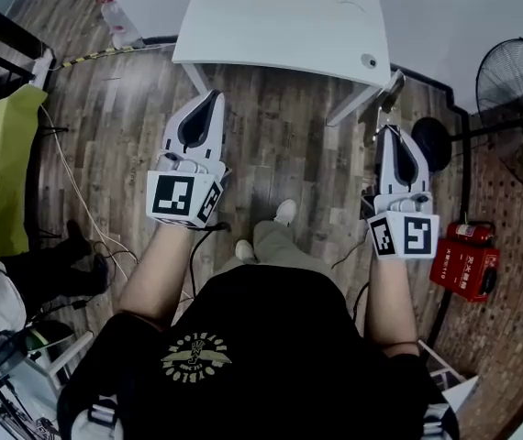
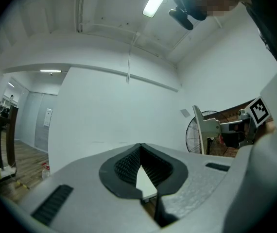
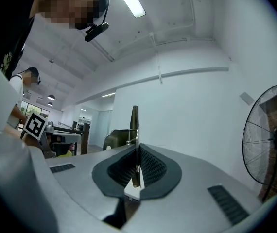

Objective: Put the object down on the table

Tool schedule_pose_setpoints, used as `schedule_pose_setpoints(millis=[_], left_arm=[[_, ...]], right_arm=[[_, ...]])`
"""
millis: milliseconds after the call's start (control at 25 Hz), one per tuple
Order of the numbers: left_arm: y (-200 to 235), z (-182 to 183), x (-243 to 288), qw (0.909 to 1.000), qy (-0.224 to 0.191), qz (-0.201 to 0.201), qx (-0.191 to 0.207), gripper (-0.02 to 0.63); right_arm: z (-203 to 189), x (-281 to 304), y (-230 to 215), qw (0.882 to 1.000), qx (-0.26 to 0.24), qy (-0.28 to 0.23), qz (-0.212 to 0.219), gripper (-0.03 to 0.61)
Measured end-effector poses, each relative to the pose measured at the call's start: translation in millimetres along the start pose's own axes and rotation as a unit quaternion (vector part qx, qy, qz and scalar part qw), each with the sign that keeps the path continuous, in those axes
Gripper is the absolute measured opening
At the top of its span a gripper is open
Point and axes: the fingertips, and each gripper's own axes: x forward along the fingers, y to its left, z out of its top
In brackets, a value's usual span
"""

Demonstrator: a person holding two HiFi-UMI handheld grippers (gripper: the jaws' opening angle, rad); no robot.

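Head view: the left gripper [image 1: 208, 99] and the right gripper [image 1: 390, 134] are held over the wooden floor [image 1: 271, 145]. Both point toward 12 o'clock at the white table [image 1: 280, 16], and a fan [image 1: 518, 81] stands at 2 o'clock.

Left gripper view: its jaws meet at the tips with nothing between them.

Right gripper view: its jaws are pressed onto a thin flat object [image 3: 134, 125]. The object stands on edge, sticks out toward 12 o'clock, and is held in the air.
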Motion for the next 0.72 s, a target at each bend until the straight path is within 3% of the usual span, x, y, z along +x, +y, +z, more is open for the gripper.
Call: schedule_pose_setpoints(millis=[720], left_arm=[[-17,6,109,0.9997,0.000,0.018,0.014,0.006]], right_arm=[[-5,64,-96,1.000,0.018,0.000,0.024,0.002]])
